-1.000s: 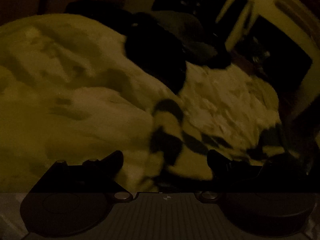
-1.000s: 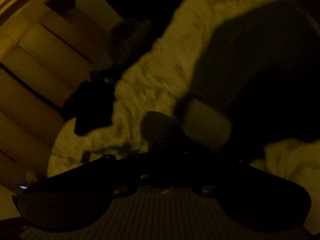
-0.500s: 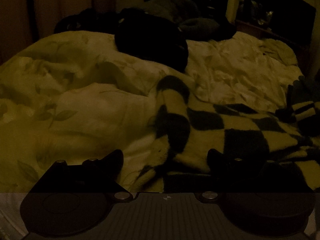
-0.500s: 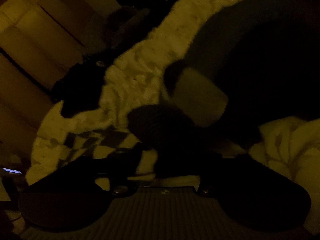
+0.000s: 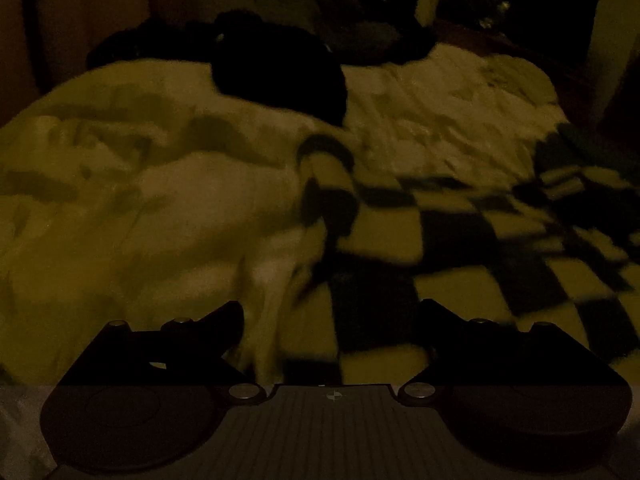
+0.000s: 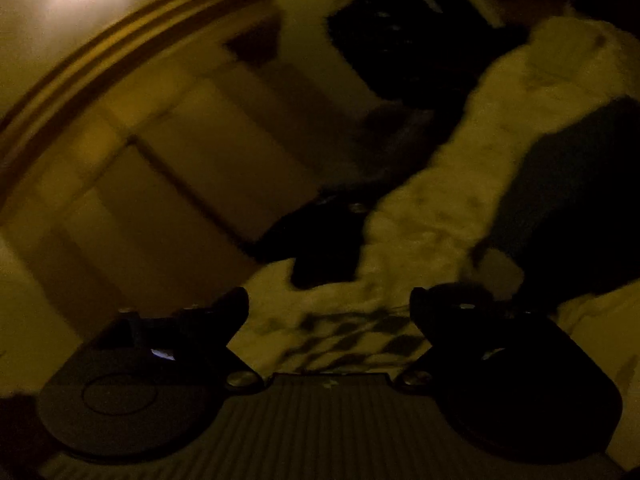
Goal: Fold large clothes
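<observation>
A black-and-cream checkered cloth [image 5: 460,240] lies spread on a pale duvet [image 5: 160,200], one narrow end running up toward the middle. My left gripper [image 5: 330,312] is open just above its near edge, and the cloth shows between the fingers, which stand apart from it. In the right wrist view my right gripper [image 6: 328,300] has its jaws opening wide with nothing between them. The checkered cloth [image 6: 360,336] lies beyond and below it. A large dark garment [image 6: 580,200] lies on the duvet [image 6: 460,180] to the right.
A heap of black clothes [image 5: 280,76] sits at the far side of the bed. Dark furniture [image 5: 520,8] stands behind it. Pale wardrobe doors [image 6: 140,160] fill the left of the right wrist view. The room is dim and both views are blurred.
My right gripper was shut on dark cloth; it has let go, opened wide, and lifted toward the wardrobe. The left view has rolled level, and the checkered cloth now lies spread out.
</observation>
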Available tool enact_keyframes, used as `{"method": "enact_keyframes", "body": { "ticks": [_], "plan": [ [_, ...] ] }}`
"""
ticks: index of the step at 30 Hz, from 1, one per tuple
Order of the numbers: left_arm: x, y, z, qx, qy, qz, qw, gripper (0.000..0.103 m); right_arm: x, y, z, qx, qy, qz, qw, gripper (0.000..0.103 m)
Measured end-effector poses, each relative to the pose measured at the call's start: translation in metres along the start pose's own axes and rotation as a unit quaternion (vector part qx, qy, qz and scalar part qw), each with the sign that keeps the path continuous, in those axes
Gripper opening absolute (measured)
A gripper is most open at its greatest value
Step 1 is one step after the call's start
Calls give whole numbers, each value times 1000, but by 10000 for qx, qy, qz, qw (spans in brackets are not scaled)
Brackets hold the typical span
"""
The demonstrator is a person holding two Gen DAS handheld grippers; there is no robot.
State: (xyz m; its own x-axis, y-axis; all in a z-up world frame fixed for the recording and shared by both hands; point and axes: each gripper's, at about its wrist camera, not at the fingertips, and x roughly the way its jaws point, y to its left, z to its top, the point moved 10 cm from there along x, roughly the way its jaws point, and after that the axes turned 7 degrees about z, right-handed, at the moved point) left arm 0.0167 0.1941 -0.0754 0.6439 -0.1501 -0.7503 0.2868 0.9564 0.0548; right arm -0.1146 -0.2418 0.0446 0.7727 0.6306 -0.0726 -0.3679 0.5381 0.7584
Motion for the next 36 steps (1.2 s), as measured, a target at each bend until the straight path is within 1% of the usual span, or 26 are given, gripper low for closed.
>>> {"method": "enact_keyframes", "body": {
  "ticks": [2,5,6,8,10,12,15,18,19,22,25,26,28,32,34,35,36],
  "plan": [
    [-15,5,-11,-133,117,-281,9994,103,-16,21,-9,-185,380,19,9991,91],
    [-36,17,-26,-462,261,-772,9956,103,-33,44,-31,-356,993,15,9944,91],
    [-42,21,-31,-560,290,-862,9943,103,-36,50,-41,-316,1205,25,9922,91],
    [-53,31,-42,-737,357,-945,9922,103,-41,54,-66,24,1635,-17,9865,91],
    [-61,36,-53,-839,435,-1029,9902,103,-45,48,-88,253,1805,-75,9832,91],
    [-68,37,-64,-912,481,-1133,9882,103,-45,37,-112,450,1948,-292,9794,91],
    [-72,34,-77,-960,590,-1206,9863,103,-48,13,-139,787,1918,-588,9765,86],
    [-74,28,-92,-992,755,-1391,9824,103,-51,-8,-151,1194,1663,-616,9769,82],
    [-75,25,-96,-1004,796,-1489,9805,103,-53,-12,-154,1242,1608,-631,9771,79],
    [-72,15,-107,-1055,981,-1697,9749,103,-60,-15,-156,1272,1520,-645,9780,77],
    [-69,2,-122,-829,1224,-1772,9730,103,-66,-12,-159,1233,1572,-711,9773,77],
    [-70,-1,-127,-741,1252,-1769,9734,103,-64,-12,-160,1214,1602,-749,9767,77],
    [-75,0,-133,-685,1172,-1808,9741,103,-67,-10,-163,1182,1643,-805,9760,78],
    [-86,6,-133,-850,1086,-1804,9739,103,-72,-9,-165,1191,1653,-819,9756,79],
    [-95,6,-128,-827,996,-1821,9747,96,-69,-9,-167,1186,1680,-809,9753,82],
    [-100,4,-124,-803,920,-1882,9745,87,-68,-8,-167,1178,1694,-811,9751,83],
    [-105,3,-119,-820,871,-2025,9720,83,-68,-8,-168,1177,1705,-817,9749,85]
  ]
}}
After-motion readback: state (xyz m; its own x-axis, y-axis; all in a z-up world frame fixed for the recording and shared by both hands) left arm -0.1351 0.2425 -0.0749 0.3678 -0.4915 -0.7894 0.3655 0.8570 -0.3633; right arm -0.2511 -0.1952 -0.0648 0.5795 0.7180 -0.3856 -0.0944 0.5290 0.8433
